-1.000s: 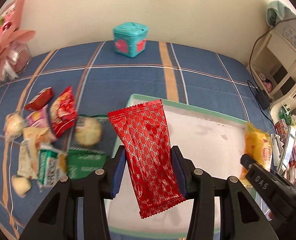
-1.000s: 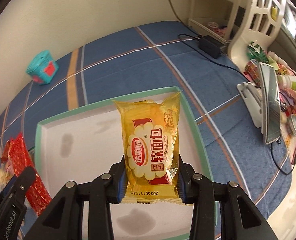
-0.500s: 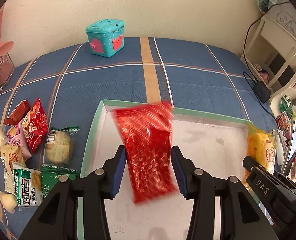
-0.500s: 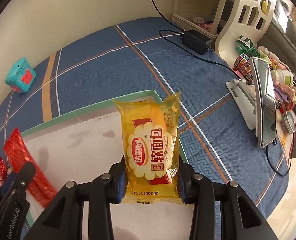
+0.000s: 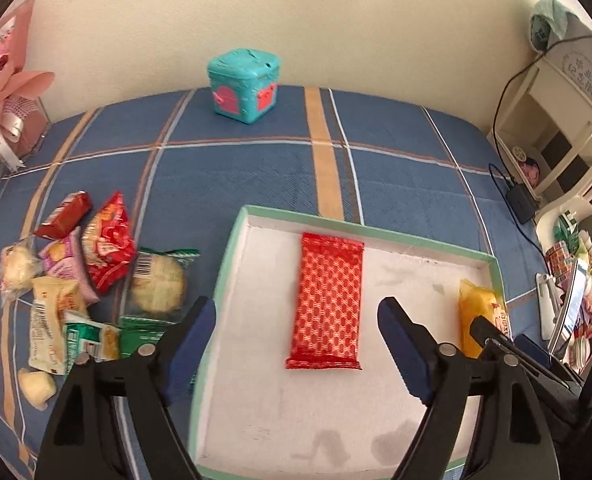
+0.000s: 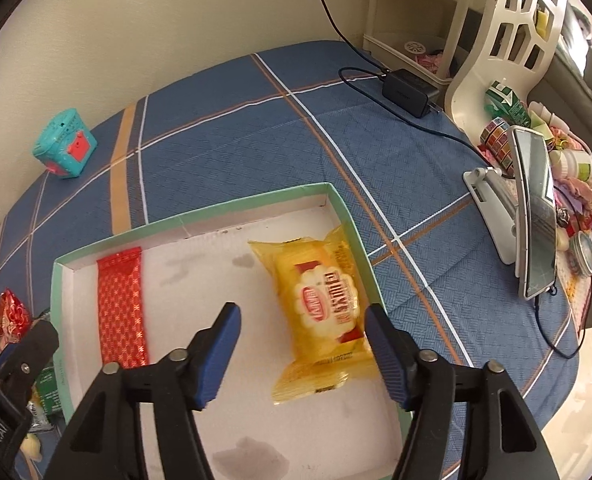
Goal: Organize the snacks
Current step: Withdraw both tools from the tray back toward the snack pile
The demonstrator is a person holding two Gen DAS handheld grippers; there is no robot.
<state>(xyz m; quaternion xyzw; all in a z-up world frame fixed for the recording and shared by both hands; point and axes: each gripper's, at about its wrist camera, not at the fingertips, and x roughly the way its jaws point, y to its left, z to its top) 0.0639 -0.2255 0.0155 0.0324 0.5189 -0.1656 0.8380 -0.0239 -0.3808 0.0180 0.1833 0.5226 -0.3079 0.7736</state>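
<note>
- The left gripper (image 5: 296, 344) fingers are spreading, having just let the red packet (image 5: 327, 301) drop flat into the tray (image 5: 232, 240).
- The right gripper (image 6: 302, 350) fingers are likewise parting, leaving the yellow bread packet (image 6: 324, 312) lying in the tray's right end.
- The snack pile (image 5: 76, 276) is waiting beside the tray.

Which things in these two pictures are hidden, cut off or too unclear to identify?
- Left wrist view: lower part of yellow bread packet, hidden by the right hand-held gripper.
- Left wrist view: green packets, partly behind the left hand-held gripper.
- Right wrist view: snack pile, cut off by the left edge.
- Right wrist view: yellow packet's print, blurred.
</note>
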